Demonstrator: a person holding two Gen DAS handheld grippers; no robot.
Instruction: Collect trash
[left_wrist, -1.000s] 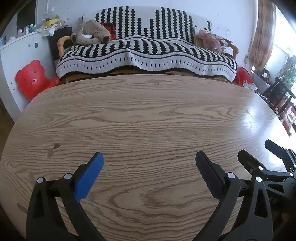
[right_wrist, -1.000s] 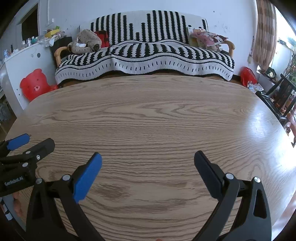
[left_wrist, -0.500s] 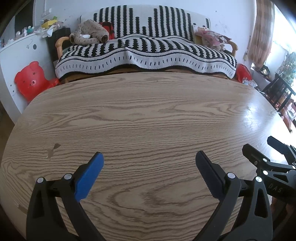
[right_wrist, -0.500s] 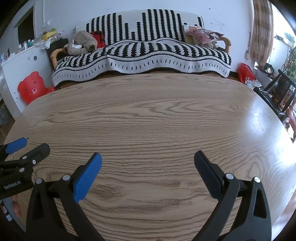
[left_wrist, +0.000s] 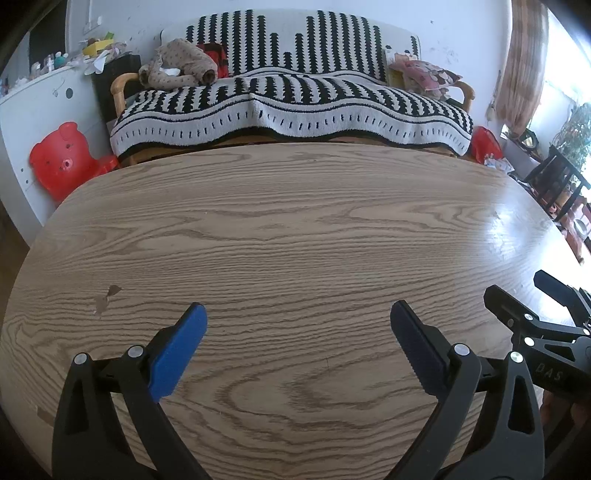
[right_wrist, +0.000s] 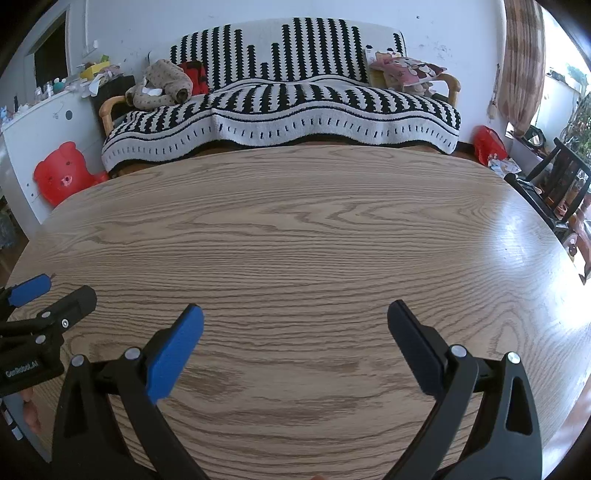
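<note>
No trash shows on the wooden table (left_wrist: 295, 229) in either view. My left gripper (left_wrist: 297, 312) hovers open over the table's near edge, nothing between its blue pads. My right gripper (right_wrist: 295, 310) is open too, likewise with nothing in it. In the left wrist view the right gripper (left_wrist: 517, 295) appears at the right edge, open. The left gripper (right_wrist: 55, 291) shows at the left edge of the right wrist view, open. A small brown chip (left_wrist: 107, 297) marks the tabletop on the left.
Behind the table stands a sofa under a black-and-white striped blanket (left_wrist: 291, 99). A red bear-shaped stool (left_wrist: 61, 162) leans by a white cabinet (left_wrist: 33, 110) at left. A dark chair (right_wrist: 561, 184) and a red bag (right_wrist: 489, 142) sit at right.
Both grippers have tilted or risen slightly, so the sofa sits lower in the views. The right gripper sits a little lower at the left view's right edge. Both stay open.
</note>
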